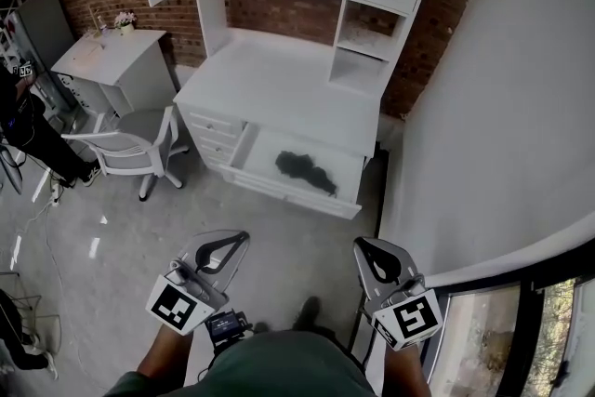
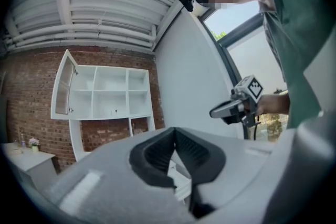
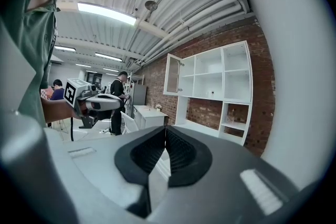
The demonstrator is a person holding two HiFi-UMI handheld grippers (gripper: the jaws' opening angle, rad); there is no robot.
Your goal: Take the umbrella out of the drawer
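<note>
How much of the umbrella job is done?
Done: the drawer stands open. In hand: nothing yet; the left tool and the right tool are both shut and empty, held well short of the desk. Left: reach in, grip the black umbrella lying in the drawer, and lift it out.

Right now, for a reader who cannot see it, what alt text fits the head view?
A dark umbrella lies in the open drawer of a white desk against a brick wall. Nearer the camera, the left gripper and right gripper are held low, both shut and empty, short of the drawer. A white chair stands left of the desk.
</note>
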